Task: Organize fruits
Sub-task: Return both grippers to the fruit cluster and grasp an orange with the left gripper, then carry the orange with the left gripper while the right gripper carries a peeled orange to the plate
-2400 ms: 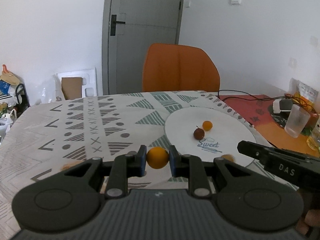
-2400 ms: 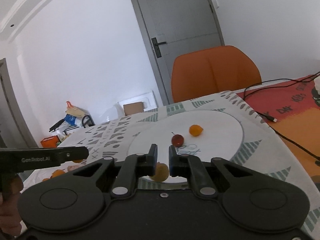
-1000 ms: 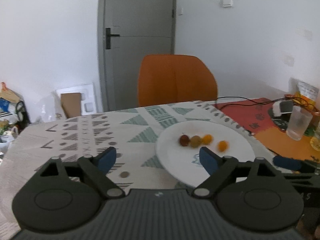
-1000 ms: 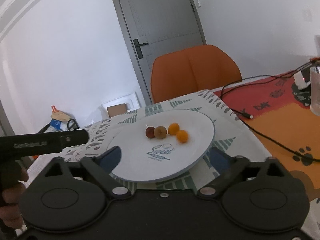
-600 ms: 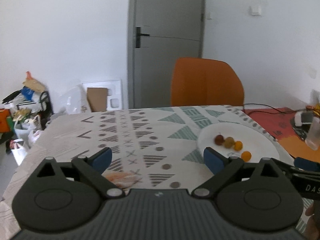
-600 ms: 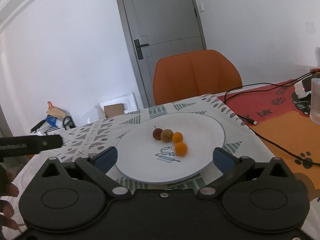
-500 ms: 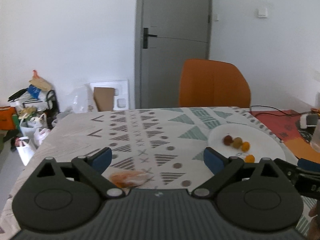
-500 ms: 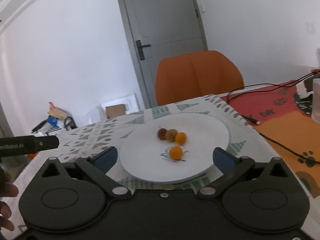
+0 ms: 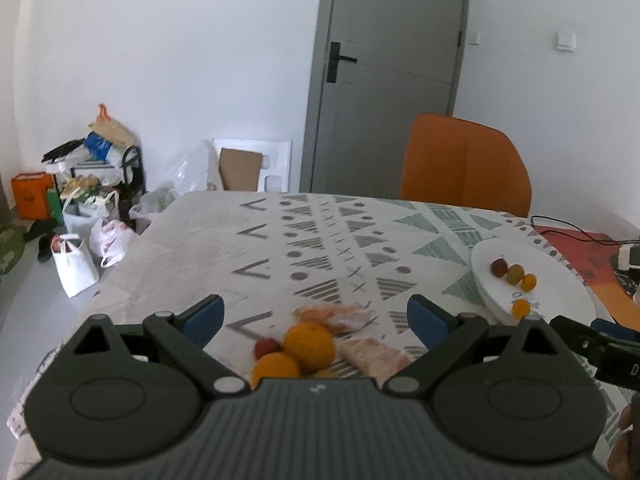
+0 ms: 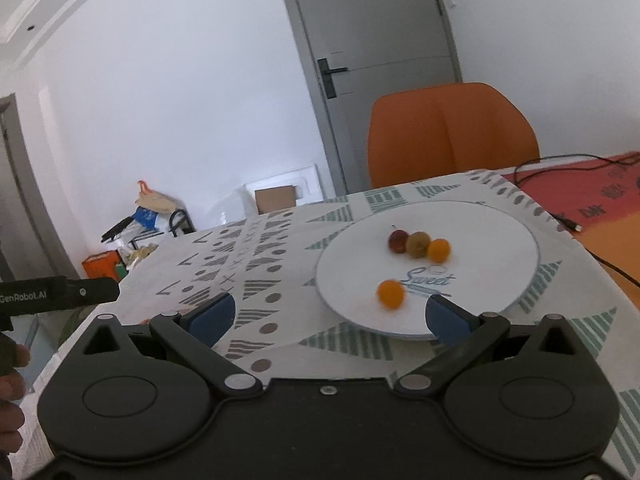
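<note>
Left gripper [image 9: 314,316] stood with jaws spread wide above loose oranges [image 9: 309,347]. Right gripper [image 10: 330,316], likewise wide apart, faced the plate [image 10: 500,240] bearing four fruits [image 10: 418,244].

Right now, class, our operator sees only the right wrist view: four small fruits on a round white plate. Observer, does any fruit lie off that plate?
Observer: Yes. The left wrist view shows a larger round orange fruit touching a smaller round orange fruit on the patterned tablecloth, well left of the round white plate.
Operator: Anything beside them?
Observer: A small red fruit sits against their left side.
Operator: Is the left hand-held gripper ready?
Observer: Its jaws stand wide open and empty, with that cluster between them.
</note>
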`<state>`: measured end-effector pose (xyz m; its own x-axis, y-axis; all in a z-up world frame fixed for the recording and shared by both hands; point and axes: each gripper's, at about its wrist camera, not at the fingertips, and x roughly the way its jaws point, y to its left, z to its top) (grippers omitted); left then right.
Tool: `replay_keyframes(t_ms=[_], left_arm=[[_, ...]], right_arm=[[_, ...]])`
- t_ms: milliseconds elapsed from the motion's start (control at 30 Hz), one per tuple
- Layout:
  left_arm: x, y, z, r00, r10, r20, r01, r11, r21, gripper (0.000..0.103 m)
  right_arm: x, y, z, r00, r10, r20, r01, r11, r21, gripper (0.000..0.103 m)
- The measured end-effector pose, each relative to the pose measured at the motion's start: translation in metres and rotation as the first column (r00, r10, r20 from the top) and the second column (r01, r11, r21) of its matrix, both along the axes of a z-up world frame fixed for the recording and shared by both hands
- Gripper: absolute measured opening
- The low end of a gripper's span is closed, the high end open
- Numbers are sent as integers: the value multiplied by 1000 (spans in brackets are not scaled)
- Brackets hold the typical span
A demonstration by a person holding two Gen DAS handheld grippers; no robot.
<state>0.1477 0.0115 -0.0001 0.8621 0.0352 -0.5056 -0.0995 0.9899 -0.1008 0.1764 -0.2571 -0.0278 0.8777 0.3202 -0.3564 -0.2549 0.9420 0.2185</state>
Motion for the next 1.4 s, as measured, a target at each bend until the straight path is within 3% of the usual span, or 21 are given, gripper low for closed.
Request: replay_keyframes(t_ms=[367, 633, 967, 1067, 1133, 1167, 1400], left_arm=[[-7, 27, -21, 997, 67, -28, -68, 997, -38, 92], [-4, 43, -35, 993, 93, -67, -99, 992, -81, 75], [10, 42, -56, 991, 49, -123, -64, 991, -121, 60], [10, 43, -63, 991, 44, -123, -61, 989, -135, 52], [8, 44, -63, 992, 48, -118, -62, 990, -125, 36], [8, 46, -64, 992, 48, -115, -63, 990, -130, 33], [3, 55, -55, 994, 28, -108, -44, 987, -154, 33]], right_arm=[[2, 35, -1, 993, 118, -23, -118, 992, -40, 103], [11, 56, -4, 983, 173, -62, -177, 982, -64, 97], [25, 79, -13, 971, 209, -118, -220, 971, -97, 90], [27, 85, -14, 967, 221, -128, -235, 966, -108, 87], [28, 91, -16, 964, 230, -137, -246, 962, -119, 86], [29, 92, -17, 962, 235, -141, -253, 960, -122, 85], [35, 116, -19, 951, 263, -162, -287, 946, -149, 78]])
